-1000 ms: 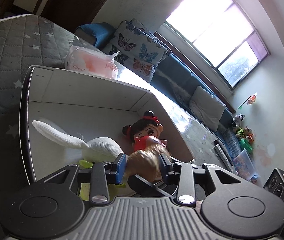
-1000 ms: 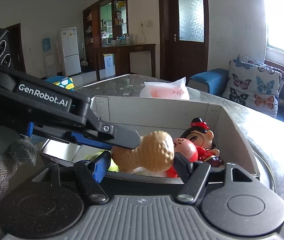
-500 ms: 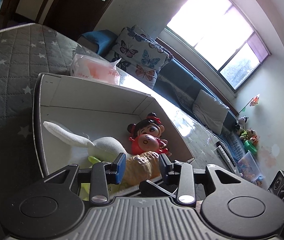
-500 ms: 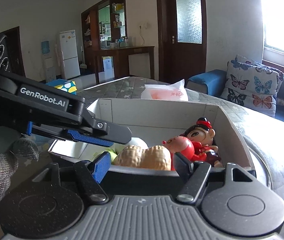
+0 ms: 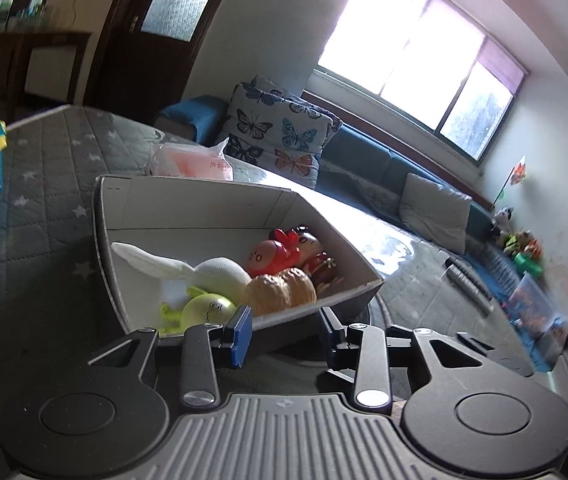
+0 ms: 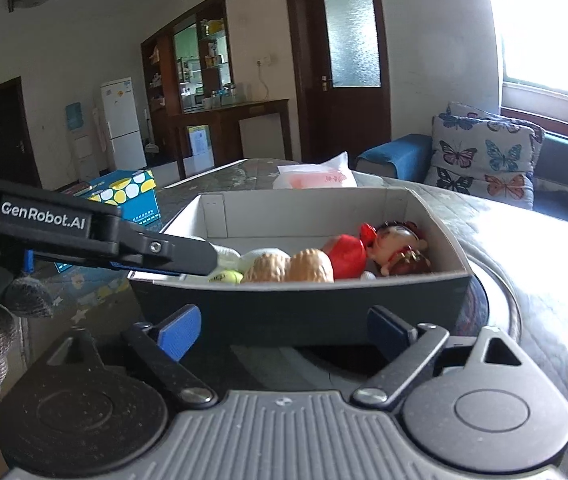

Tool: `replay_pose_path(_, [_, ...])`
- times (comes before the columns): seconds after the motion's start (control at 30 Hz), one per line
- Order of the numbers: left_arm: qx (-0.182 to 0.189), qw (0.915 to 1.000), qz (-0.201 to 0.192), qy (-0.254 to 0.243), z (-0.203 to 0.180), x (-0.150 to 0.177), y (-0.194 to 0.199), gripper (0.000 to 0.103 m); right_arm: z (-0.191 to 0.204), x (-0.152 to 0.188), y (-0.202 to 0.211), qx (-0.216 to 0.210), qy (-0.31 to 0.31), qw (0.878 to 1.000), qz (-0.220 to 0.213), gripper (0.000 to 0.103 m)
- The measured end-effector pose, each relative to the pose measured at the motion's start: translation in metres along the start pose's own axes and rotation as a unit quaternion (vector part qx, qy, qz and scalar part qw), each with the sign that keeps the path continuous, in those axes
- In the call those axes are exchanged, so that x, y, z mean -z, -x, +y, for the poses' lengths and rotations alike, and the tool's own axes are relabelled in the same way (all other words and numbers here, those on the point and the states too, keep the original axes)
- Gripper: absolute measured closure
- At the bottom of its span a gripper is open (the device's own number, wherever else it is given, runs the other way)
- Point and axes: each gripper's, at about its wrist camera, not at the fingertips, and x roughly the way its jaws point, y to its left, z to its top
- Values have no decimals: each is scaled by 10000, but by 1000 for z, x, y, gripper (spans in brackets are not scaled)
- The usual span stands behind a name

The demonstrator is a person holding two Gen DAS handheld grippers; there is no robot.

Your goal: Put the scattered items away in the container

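— Since a second ago the left gripper [image 5: 284, 330] has let go of the peanut toy [image 5: 281, 290] and pulled back; its blue-padded jaws stand apart, empty, just outside the near wall of the box [image 5: 187, 208].

— And the peanut?

— Lying inside the box, near its front wall, at about 12 o'clock from the left gripper. Tan, pebbled skin, two rounded lobes. It touches the white plush [image 5: 203, 270] at its 9 o'clock; the red figure [image 5: 269, 256] sits behind it.

— The other tool?

— The right gripper [image 6: 284, 330] is spread wide too, holding nothing, in front of the dark outer wall. It has also backed off.

— Anything else in there?

— A glossy yellow-green toy [image 5: 203, 307] at 8 o'clock of the peanut, a big-headed doll [image 6: 398, 242] at 2 o'clock. The box is matte cardboard, pale inside, resting on the quilted star-print cover [image 5: 43, 184].
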Motion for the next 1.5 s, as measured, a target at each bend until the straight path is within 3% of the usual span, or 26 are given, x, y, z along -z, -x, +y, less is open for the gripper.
replay_pose_path(0.1, [-143,9998,17,-133,-4,10,4,65,-1,8,9,86,-44,9999,-35,0])
replay_pose_path(0.4, [-713,9967,330,-211,-13,30,9,64,0,28,29,260,-341,9991,26,0])
replay_pose_path(0.7, [-947,9944,165,-438,-23,46,23,63,0,40,36,545,-610,9966,61,0])
replay_pose_path(1.13, [-1483,9869,342,-530,-25,70,24,65,12,46,49,401,-694,9968,-17,0])
replay_pose_path(1.5, [-1612,9847,374,-550,-26,94,41,65,27,63,71,348,-759,9965,-75,0])
